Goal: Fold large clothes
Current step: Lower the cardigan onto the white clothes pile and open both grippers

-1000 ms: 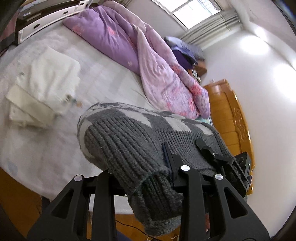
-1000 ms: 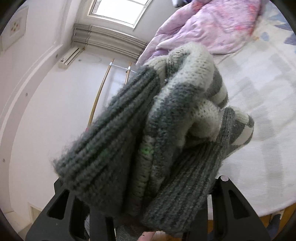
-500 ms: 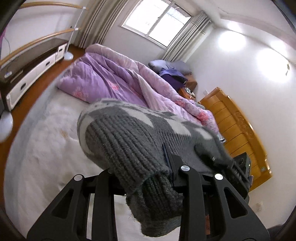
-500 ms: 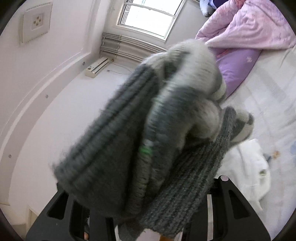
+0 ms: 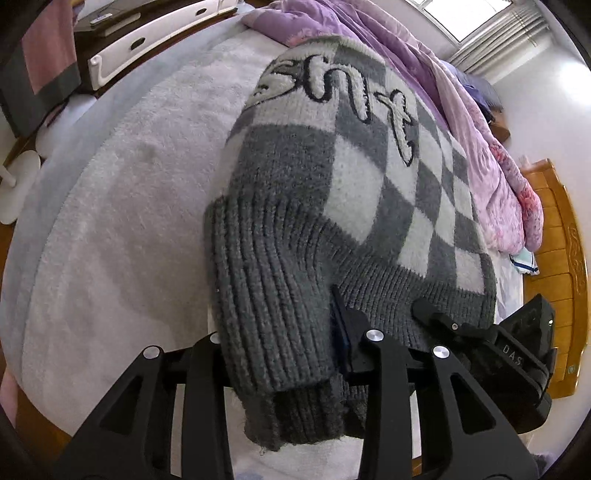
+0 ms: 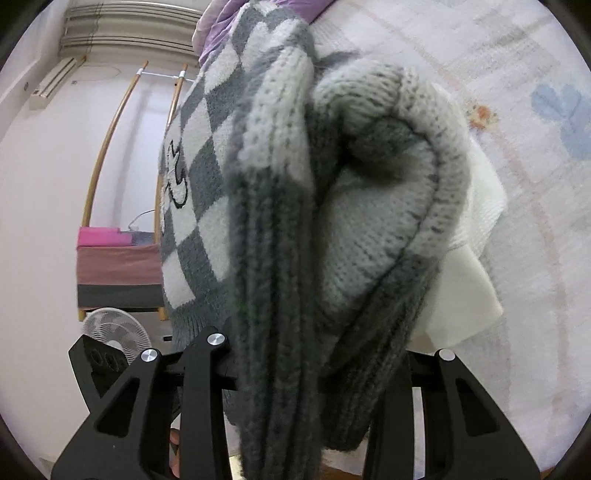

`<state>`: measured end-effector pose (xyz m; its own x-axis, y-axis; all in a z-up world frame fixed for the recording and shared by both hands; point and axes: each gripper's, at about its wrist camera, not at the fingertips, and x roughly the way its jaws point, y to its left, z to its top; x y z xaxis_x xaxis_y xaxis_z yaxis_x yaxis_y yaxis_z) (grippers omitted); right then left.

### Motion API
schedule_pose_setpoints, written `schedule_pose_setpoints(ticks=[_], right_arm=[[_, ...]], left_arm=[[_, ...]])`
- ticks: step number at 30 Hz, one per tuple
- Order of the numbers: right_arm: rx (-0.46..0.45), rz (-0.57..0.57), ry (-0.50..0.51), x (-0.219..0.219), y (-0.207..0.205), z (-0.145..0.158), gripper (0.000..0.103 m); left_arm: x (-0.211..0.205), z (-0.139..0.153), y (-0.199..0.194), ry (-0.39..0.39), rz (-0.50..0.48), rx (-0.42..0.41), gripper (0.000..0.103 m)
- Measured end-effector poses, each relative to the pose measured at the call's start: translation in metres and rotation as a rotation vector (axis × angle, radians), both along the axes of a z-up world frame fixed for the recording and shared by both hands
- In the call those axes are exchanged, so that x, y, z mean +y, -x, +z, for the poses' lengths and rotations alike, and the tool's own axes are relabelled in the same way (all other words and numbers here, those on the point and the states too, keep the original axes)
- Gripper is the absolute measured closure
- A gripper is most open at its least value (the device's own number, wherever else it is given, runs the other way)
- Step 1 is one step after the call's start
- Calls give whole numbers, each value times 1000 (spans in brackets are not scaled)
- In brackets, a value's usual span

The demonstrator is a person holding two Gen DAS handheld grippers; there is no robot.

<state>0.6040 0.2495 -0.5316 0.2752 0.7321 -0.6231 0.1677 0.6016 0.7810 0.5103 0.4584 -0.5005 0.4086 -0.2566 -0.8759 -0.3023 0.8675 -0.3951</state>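
A folded grey and white checked knit sweater [image 5: 369, 177] with white lettering fills both views. My left gripper [image 5: 284, 350] is shut on its ribbed grey hem and holds it over the bed [image 5: 110, 206]. My right gripper [image 6: 306, 369] is shut on the other end of the sweater [image 6: 295, 221], where several thick knit layers bunch between the jaws. The right gripper also shows in the left wrist view [image 5: 498, 343], clamped on the hem at the right. The fingertips of both grippers are hidden by the knit.
A folded white garment [image 6: 476, 236] lies on the bed beneath the sweater. A purple and pink duvet [image 5: 461, 122] lies along the far side. A wooden headboard [image 5: 557, 258] stands at the right. A white drawer unit [image 5: 155, 33], a fan [image 6: 114, 336] and a clothes rack [image 6: 118, 258] stand beside the bed.
Both grippers have swung the held sweater around and down towards the bed. The checked face with the lettering has come into the left view. Both grips are unchanged.
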Motion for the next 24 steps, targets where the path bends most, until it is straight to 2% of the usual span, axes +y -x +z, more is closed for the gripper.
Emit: schedule_pose_setpoints(ticks=[2,4,7,8,9,11,12,13,15,20,24], right_arm=[[-21,-10,13,0,3,11,69],[4,22,26,7,7,10,69],[118,31,6,12,11,-8,61],[145,28,5,13,10,-8,55],[151,30,18,14,9,-4,54],[135,49,73,18,9,9,48],[126,52,106,18,9,16,45],[118,60,145,21,6,24,39],[114,69,207,20,3,36,37],[32,69,348,8,-1,76,32],[-72,110,406,2,1,125,32]], left_arm=[[-5,1,-5,4,-13,-13,70],[-11,-2,-3,-18,-18,-1,68],[0,-22,-9,-21,47,105,49],[3,-22,-10,-24,61,123,42],[4,-19,-11,-43,63,130,39],[1,-6,-14,-154,51,139,23],[-1,0,-16,-203,47,150,20],[-3,10,-19,-249,42,152,19],[-6,25,-26,-312,46,157,19],[-22,68,-38,-308,32,94,19],[-50,103,-45,-306,-11,42,19]])
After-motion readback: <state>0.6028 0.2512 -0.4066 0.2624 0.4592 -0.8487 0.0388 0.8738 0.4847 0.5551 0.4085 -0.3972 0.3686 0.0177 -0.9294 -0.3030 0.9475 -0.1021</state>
